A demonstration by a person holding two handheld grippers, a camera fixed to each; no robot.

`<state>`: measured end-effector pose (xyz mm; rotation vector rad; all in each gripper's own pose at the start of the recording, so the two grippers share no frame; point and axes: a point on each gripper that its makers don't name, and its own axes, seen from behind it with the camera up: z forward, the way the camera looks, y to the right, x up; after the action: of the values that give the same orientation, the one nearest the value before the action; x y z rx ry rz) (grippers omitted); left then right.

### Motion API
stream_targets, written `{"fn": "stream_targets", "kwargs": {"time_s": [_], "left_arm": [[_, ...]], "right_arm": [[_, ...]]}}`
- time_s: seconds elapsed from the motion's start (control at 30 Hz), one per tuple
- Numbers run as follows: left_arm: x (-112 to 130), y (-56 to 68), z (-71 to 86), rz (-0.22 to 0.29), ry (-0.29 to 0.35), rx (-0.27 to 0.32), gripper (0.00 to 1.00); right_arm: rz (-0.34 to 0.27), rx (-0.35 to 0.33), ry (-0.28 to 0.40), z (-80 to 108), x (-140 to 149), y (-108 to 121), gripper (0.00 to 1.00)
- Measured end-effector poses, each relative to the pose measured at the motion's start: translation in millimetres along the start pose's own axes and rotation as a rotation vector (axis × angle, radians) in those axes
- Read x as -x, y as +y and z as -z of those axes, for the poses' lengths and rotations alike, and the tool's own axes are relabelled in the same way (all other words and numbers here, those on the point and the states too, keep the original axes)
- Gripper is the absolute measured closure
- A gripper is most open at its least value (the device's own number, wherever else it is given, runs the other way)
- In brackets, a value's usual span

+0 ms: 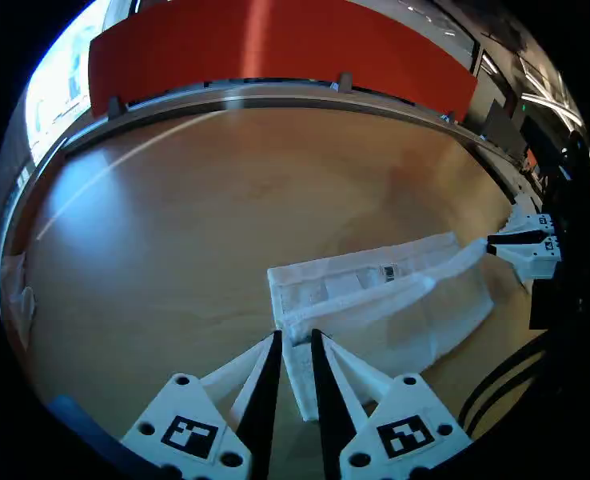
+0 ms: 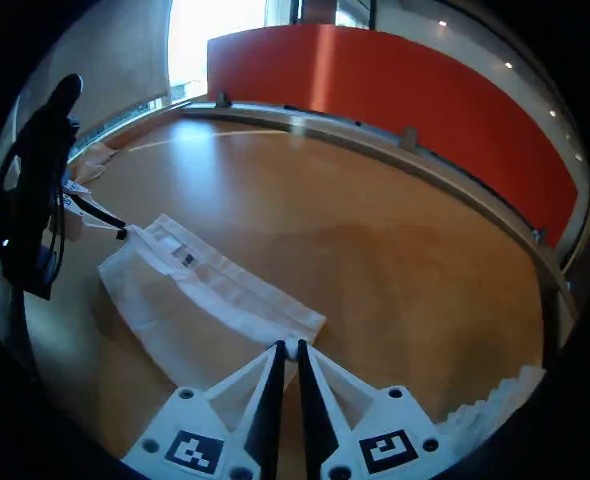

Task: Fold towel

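1. Left gripper view: clamps left gripper [image 1: 296,333] on the towel's [image 1: 391,320] lifted edge; rest lies flat on table [image 1: 175,240].
2. Right gripper view: pinches the other corner in right gripper [image 2: 290,346], closed on it.
3. Keep edge taut; carry both corners level across.
4. Mind spare cloth [image 2: 495,400] nearby; red panel [image 1: 279,48] well behind.

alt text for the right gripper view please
The right hand-held gripper pinches one corner of a white towel lying on a wooden table. The left hand-held gripper grips the far corner; an orange panel stands behind.
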<state>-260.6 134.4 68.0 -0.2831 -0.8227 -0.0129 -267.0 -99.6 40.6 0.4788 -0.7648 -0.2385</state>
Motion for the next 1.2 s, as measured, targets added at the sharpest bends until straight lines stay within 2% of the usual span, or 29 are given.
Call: {"fn": "stream_targets", "kwargs": {"time_s": [0.23,0.3,0.37,0.43,0.5,0.8,1.2], "left_arm": [[-2,-7.5,1.7,0.000,0.006,-0.018,0.61],[-2,-9.7,2.0,-0.001,0.009,-0.025,0.57],[-3,-11.6,2.2,0.000,0.010,-0.032,0.45],[-4,-12.9,3.0,0.002,0.013,-0.036,0.33],[-5,-13.8,4.2,0.005,0.019,-0.040,0.33],[-5,-12.1,10.0,0.000,0.024,-0.027,0.32],[31,6.6,20.9,-0.026,0.001,0.020,0.32]], "right_arm": [[-0.009,0.028,0.013,-0.8,-2,8,0.79],[-0.008,0.034,0.017,-0.6,-3,10,0.64],[-0.008,0.041,0.018,-0.2,-3,13,0.49],[-0.005,0.044,0.021,0.6,-3,14,0.29],[0.000,0.045,0.025,1.8,-3,14,0.18],[0.002,0.039,0.027,8.1,1,11,0.17],[-0.007,0.020,0.002,23.1,31,-8,0.17]]}}
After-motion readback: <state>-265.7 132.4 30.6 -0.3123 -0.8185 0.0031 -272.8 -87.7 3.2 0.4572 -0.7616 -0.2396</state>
